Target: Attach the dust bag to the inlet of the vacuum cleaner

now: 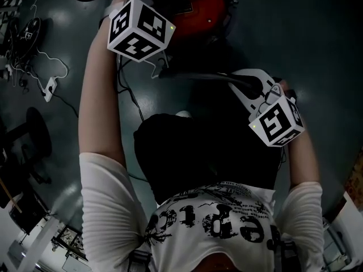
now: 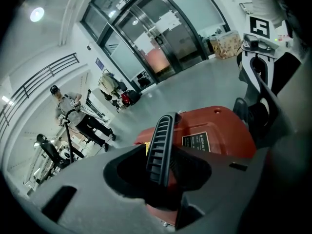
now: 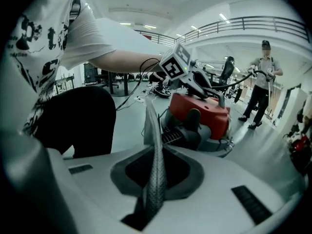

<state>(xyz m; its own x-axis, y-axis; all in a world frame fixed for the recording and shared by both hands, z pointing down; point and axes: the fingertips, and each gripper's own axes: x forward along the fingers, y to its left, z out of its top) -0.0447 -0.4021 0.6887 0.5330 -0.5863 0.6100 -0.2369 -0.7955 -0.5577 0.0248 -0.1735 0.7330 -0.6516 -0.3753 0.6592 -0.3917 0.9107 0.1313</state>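
The red vacuum cleaner [image 1: 190,1] [image 2: 214,130] [image 3: 204,113] stands on the grey floor ahead of me. A dark band [image 1: 198,76], seemingly the dust bag's edge, runs between both grippers just in front of it. My right gripper [image 1: 245,85] [image 3: 153,169] is shut on a thin grey textured strip of the bag [image 3: 155,179], seen edge-on. My left gripper [image 1: 159,69] [image 2: 163,145] hangs close over the vacuum. A black ribbed piece [image 2: 161,145] stands in its jaw gap; whether the pads press it is hidden. A black bulk [image 1: 193,152] lies below, bag or trousers unclear.
Cables and a white power strip [image 1: 50,88] lie on the floor at the left, near dark equipment [image 1: 34,135]. A person with a vacuum wand [image 3: 263,77] [image 2: 73,116] stands some way behind the vacuum. Glass doors [image 2: 161,38] and boxes [image 2: 226,44] are far off.
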